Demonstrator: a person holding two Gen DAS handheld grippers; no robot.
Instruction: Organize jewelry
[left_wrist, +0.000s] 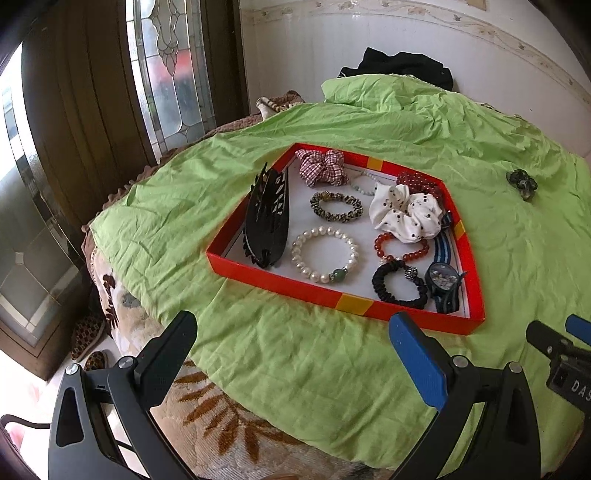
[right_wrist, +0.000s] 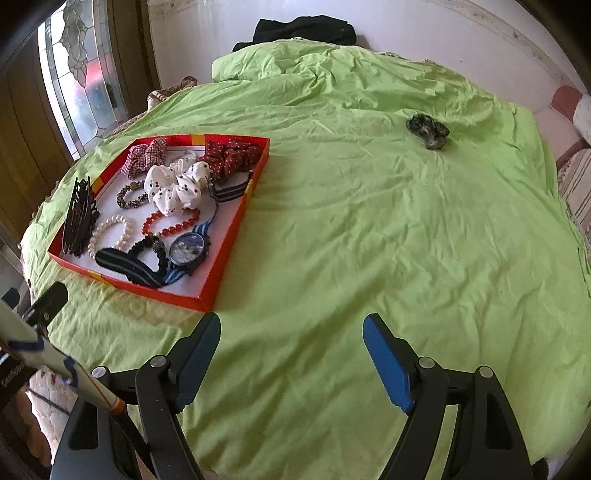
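Both grippers hover empty over the green sheet (right_wrist: 369, 221), almost all jewelry already in the red tray (left_wrist: 280, 284).

Left gripper (left_wrist: 295, 354) and right gripper (right_wrist: 291, 354) have their fingers spread wide, holding nothing. Bracelets, scrunchies, a watch (left_wrist: 441, 278) and a black hair claw (left_wrist: 267, 218) lie inside the tray. One dark scrunchie (right_wrist: 428, 130) remains alone on the sheet, at about 1 o'clock of the right gripper, well apart from the tray; I judge it is the last piece.
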